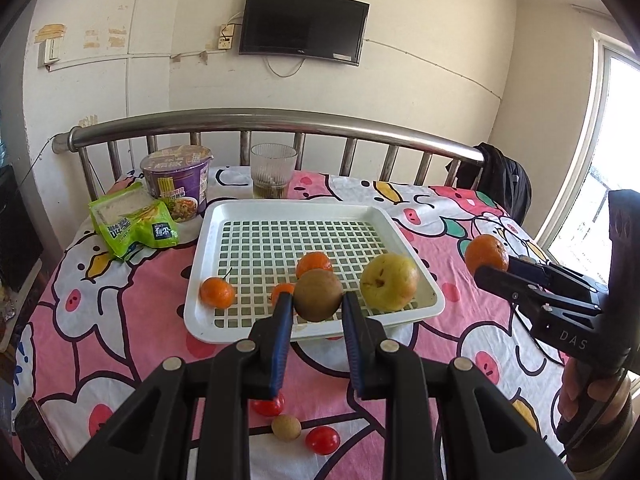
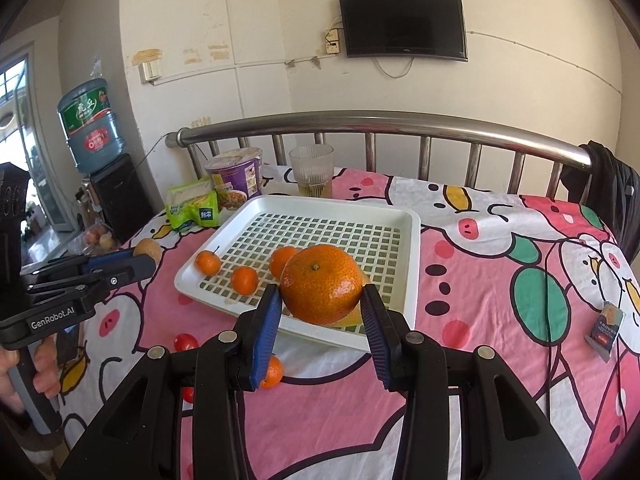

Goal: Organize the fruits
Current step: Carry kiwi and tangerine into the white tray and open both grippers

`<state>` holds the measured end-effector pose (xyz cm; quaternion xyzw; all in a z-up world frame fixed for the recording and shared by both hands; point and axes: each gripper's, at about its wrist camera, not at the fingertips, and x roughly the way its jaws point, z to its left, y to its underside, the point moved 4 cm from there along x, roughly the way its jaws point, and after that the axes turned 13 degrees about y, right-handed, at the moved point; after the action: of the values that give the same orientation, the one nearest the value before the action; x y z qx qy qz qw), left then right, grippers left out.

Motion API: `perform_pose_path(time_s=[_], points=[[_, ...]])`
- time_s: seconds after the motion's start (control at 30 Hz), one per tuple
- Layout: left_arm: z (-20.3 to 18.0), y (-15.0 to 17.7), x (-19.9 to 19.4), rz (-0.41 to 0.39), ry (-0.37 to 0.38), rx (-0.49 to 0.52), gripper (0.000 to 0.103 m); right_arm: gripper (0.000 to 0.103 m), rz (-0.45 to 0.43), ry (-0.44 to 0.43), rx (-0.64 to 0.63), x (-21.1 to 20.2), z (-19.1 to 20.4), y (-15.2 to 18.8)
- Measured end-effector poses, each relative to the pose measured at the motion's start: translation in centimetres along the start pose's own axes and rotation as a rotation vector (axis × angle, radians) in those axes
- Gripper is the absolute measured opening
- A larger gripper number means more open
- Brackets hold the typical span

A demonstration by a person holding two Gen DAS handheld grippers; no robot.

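Note:
My left gripper (image 1: pixel 318 300) is shut on a brown kiwi (image 1: pixel 318 295) and holds it above the near edge of the white slotted tray (image 1: pixel 208 320). My right gripper (image 2: pixel 320 304) is shut on a large orange (image 2: pixel 321 284), held above the tray's (image 2: pixel 414 264) near right corner. In the tray lie a yellow-green apple (image 1: pixel 389 281) and three small tangerines (image 1: pixel 216 291) (image 1: pixel 314 263) (image 1: pixel 280 291). On the cloth in front lie two cherry tomatoes (image 1: pixel 322 440), a small brown longan (image 1: pixel 286 427) and a small tangerine (image 2: pixel 272 372).
An instant noodle cup (image 1: pixel 178 184), a green snack bag (image 1: pixel 132 226) and a glass (image 1: pixel 274 170) stand behind the tray. A steel rail (image 1: pixel 280 122) runs along the table's far side. A small packet (image 2: pixel 608 330) lies at the right.

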<state>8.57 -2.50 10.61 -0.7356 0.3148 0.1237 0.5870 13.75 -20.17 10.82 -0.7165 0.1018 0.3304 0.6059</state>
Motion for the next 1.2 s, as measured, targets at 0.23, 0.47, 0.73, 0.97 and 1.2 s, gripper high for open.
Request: perform_pose_path(time_s=[0.23, 0.47, 0.73, 0.97, 1.2], points=[[0.5, -1.8, 3.1, 0.054, -0.033, 0.039, 0.027, 0.04, 0.009, 0.025, 0.001, 1.3, -0.9, -1.6], [2.8, -3.1, 7.1, 0.127, -0.074, 0.029, 0.027, 0.04, 0.049, 0.055, -0.003, 4.3, -1.5, -3.5], [6.2, -4.5, 11.6, 0.201, -0.098, -0.041, 0.027, 0.04, 0.143, 0.044, 0.005, 9.6, -1.4, -5.8], [9.3, -4.6, 16.1, 0.31, -0.089, -0.1, 0.027, 0.04, 0.295, 0.028, 0.005, 15.9, -0.8, -6.7], [11.2, -4.5, 19.6, 0.389, -0.056, -0.166, 0.027, 0.04, 0.438, 0.042, -0.035, 21.7, -0.1, -7.0]])
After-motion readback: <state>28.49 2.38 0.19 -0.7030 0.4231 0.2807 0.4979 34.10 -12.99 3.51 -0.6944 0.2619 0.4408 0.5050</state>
